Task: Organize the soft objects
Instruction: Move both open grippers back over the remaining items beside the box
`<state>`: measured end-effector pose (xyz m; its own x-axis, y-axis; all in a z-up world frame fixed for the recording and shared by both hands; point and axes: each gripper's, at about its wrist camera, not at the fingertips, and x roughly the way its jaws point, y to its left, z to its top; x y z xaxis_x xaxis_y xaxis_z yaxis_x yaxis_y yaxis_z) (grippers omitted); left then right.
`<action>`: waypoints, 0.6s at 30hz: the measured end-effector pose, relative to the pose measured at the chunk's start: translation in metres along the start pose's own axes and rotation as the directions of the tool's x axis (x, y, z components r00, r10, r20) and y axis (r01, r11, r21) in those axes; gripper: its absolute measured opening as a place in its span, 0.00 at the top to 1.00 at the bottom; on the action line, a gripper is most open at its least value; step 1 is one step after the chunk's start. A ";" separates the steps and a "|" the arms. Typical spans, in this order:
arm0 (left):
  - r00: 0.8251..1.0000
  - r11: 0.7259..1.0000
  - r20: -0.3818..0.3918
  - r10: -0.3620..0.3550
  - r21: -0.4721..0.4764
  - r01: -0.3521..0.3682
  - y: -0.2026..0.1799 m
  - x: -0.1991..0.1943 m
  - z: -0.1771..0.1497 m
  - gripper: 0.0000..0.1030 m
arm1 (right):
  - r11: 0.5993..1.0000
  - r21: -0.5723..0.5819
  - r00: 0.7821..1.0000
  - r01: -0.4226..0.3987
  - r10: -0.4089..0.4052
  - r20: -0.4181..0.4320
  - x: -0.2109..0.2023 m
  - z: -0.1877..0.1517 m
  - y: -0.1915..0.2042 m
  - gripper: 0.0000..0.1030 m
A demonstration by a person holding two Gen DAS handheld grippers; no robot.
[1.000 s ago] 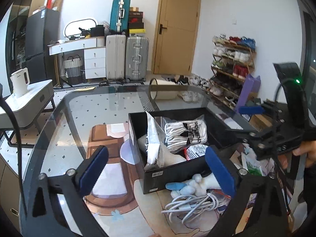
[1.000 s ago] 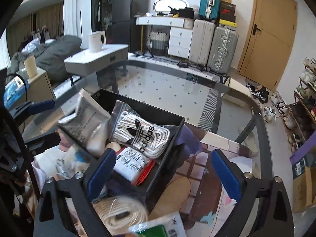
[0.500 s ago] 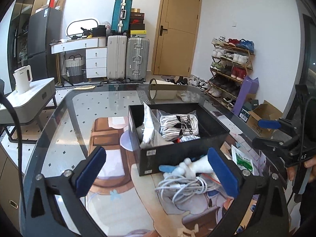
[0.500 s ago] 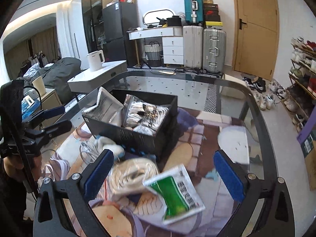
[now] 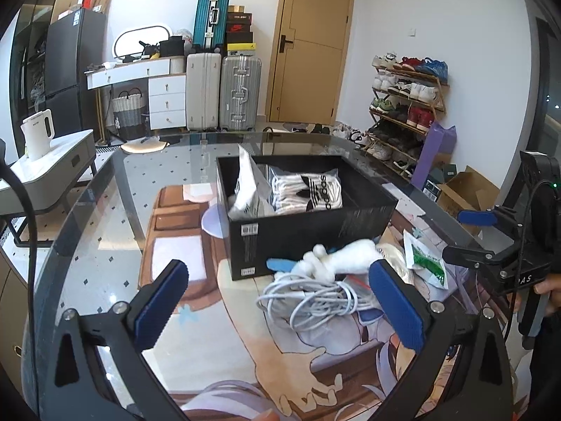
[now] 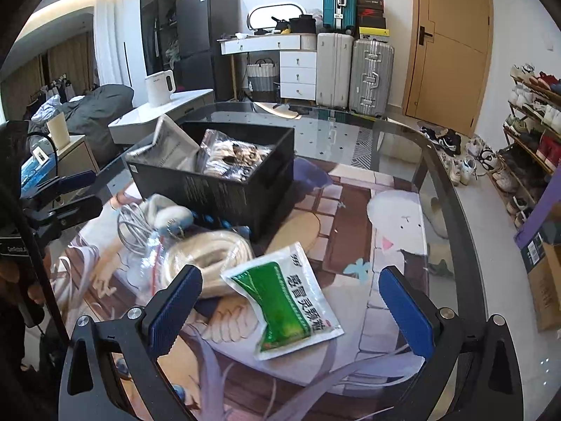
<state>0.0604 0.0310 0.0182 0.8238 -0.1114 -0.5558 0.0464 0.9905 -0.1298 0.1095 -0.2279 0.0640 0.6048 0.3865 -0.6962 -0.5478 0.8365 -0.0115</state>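
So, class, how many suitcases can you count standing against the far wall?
3: a white suitcase beside the drawers, a silver suitcase beside it, and a teal suitcase on top. Others may be hidden.

Glossy glass table (image 6: 403,133), matt black cardboard box (image 5: 308,235), shiny plastic sachet (image 6: 284,301)

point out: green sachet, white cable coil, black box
green sachet (image 6: 285,300), right wrist view, on the green printed middle.
white cable coil (image 5: 310,300), left wrist view, on the bundled loops.
black box (image 5: 308,235), left wrist view, on its near outer wall.
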 end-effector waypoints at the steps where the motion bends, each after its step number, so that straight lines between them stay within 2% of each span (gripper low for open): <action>1: 1.000 1.000 -0.001 0.002 0.001 -0.002 0.000 0.001 -0.001 0.00 | 1.000 0.006 1.000 0.004 -0.004 -0.003 0.002 -0.001 -0.001 0.01; 18: 0.999 1.000 -0.031 -0.016 -0.013 0.016 -0.003 0.013 -0.015 0.00 | 1.000 0.026 0.995 0.015 -0.013 -0.094 0.030 -0.011 -0.007 0.01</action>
<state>0.0624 0.0255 -0.0015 0.8051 -0.1298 -0.5788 0.0522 0.9875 -0.1488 0.1251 -0.2267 0.0349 0.5545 0.3376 -0.7606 -0.5232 0.8522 -0.0032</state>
